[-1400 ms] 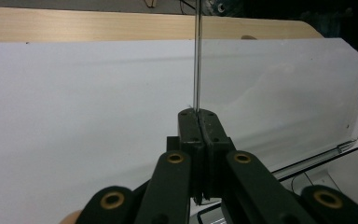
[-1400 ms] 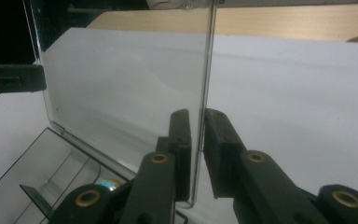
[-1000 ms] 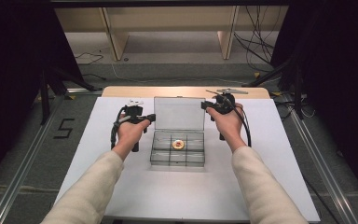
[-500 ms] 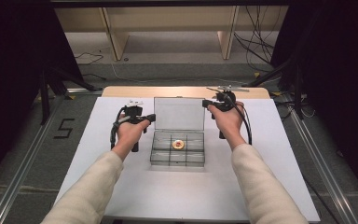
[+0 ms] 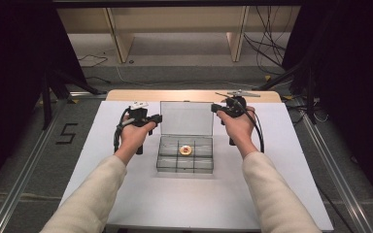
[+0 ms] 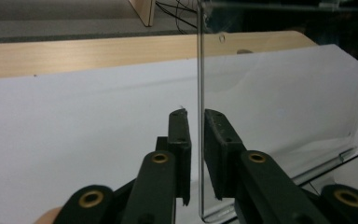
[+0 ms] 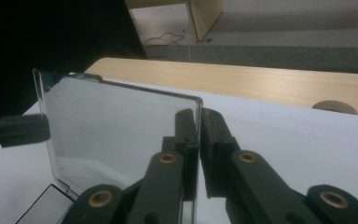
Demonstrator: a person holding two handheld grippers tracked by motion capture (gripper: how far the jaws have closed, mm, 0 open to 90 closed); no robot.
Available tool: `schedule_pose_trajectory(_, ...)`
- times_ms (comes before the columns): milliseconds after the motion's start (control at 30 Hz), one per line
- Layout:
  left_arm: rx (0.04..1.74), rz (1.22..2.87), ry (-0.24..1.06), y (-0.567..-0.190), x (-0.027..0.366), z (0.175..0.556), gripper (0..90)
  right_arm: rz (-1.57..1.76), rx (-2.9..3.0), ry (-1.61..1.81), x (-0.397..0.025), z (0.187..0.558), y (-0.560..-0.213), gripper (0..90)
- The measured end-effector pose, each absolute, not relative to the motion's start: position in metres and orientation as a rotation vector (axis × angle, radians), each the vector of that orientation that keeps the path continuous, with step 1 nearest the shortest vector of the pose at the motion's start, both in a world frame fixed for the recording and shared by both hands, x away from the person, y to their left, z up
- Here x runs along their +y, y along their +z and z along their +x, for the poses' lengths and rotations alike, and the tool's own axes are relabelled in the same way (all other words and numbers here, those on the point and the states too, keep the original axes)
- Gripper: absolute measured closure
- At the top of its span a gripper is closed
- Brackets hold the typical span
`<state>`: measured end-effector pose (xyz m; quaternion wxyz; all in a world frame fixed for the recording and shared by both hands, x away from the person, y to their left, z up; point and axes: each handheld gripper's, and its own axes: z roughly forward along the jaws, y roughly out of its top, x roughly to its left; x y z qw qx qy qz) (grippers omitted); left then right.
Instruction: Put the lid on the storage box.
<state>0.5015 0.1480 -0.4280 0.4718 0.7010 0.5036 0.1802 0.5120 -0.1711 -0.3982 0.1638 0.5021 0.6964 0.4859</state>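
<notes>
Item: clear compartment box (image 5: 185,154), mid-counter, lid (image 5: 186,117) upright. I am keeping left gripper (image 6: 195,122) astride the lid's edge, jaws narrowly apart; right gripper (image 7: 199,122) pinching its opposite edge. Nothing shifting since; closing pending.

One clear box (image 5: 185,154) on the desk (image 5: 199,204), one raised lid (image 5: 186,118), one round gold piece (image 5: 185,150) inside the box, two tools, left tool (image 5: 156,118) and right tool (image 5: 215,108), beside the lid

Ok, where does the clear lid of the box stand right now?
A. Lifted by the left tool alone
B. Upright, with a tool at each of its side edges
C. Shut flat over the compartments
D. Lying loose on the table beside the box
B: the lid stands upright behind the compartments, with the left tool and the right tool each straddling a side edge.
</notes>
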Motion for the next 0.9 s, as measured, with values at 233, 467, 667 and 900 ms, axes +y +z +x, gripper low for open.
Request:
schedule_pose_trajectory(233,1.190,1.679,0.456,-0.412,0.147,0.509,80.3,1.403,1.981,1.376,-0.172,0.509,-0.398,88.5)
schedule_pose_trajectory(467,1.214,1.683,0.463,-0.406,0.145,0.511,85.8,1.409,1.972,1.379,-0.171,0.507,-0.398,88.7)
schedule_pose_trajectory(667,1.237,1.683,0.485,-0.403,0.142,0.506,88.9,1.405,1.950,1.366,-0.169,0.503,-0.398,88.8)
schedule_pose_trajectory(900,1.210,1.681,0.504,-0.400,0.143,0.497,89.1,1.371,1.914,1.354,-0.166,0.491,-0.397,88.8)
